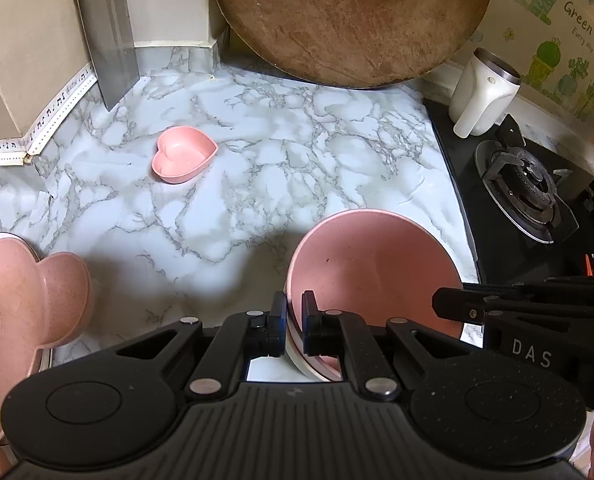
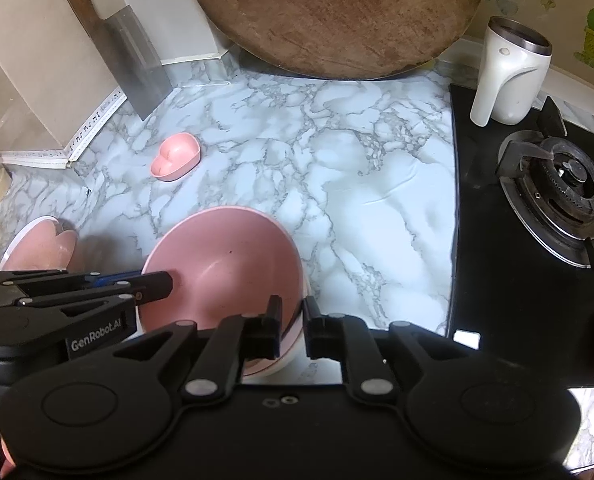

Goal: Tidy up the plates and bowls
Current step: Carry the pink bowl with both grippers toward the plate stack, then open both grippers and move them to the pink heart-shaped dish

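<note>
Big round board propped against the back wall, stove right of the counter, cleaver leaning far left.

Landmark: pink bowl, front of counter, just left of the stove edge. Looks like two or three nested, white rim showing under the pink at the near edge. Tilted, opening facing away and up.

Flower plate left of bowl, on a white plate. Small heart dish behind-left of bowl, well apart. White mug behind-right, on the stove top.

Left gripper clamped on bowl's left rim, pads tight on both sides of the wall. Right gripper straddling the right rim, jaws slightly apart; inner pad against the wall, outer pad with a visible gap. Grip loose or none.

Step in hand, judged: shifting or handing off the nested bowls.

Doing it well:
- Keep left clamp firm; sole secure hold.
- Level the stack before setting down; tilt risks inner bowl sliding out.
- Back right jaws off straight along the rim, no snagging the wall.
- Stay clear of stove edge.
- Heart dish last.
</note>
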### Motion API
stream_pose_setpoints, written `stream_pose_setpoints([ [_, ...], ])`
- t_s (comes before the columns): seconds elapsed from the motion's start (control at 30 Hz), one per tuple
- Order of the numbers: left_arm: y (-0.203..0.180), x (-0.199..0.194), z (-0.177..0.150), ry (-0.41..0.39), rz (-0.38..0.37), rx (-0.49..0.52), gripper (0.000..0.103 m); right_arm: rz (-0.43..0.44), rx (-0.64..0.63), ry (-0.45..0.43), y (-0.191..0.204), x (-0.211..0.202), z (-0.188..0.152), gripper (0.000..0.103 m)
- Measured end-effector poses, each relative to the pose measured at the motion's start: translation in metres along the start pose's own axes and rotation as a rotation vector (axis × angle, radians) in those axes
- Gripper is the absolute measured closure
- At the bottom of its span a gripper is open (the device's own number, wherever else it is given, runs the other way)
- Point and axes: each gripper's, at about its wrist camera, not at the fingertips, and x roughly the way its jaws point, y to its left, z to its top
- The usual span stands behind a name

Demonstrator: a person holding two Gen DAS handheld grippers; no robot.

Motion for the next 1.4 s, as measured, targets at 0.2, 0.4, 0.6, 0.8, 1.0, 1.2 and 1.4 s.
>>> stream_pose_setpoints([
  [0.2, 0.002, -0.002, 0.0, 0.01, -0.017, -0.006, 0.096, 0.005, -0.005, -0.008, 0.003, -0.004, 0.002, 0.081],
  [0.4, 0.005, -0.009, -0.001, -0.012, -0.022, -0.008, 0.096, 0.001, -0.016, -0.009, 0.006, -0.008, 0.003, 0.08],
  [0.6, 0.008, -0.023, 0.0, -0.059, -0.029, 0.011, 0.096, -0.001, -0.023, -0.023, 0.007, -0.015, 0.004, 0.073],
  [0.8, 0.011, -0.039, 0.004, -0.106, -0.035, 0.023, 0.096, 0.004, -0.052, -0.06, 0.012, -0.028, 0.009, 0.062],
  [1.0, 0.021, -0.05, 0.01, -0.142, -0.038, 0.004, 0.092, 0.012, -0.082, -0.093, 0.019, -0.036, 0.017, 0.052],
  [1.2, 0.035, -0.057, 0.019, -0.17, -0.025, -0.019, 0.091, 0.037, -0.109, -0.123, 0.03, -0.039, 0.032, 0.038],
  [1.4, 0.053, -0.062, 0.032, -0.204, -0.006, -0.057, 0.091, 0.072, -0.135, -0.153, 0.041, -0.036, 0.055, 0.027],
])
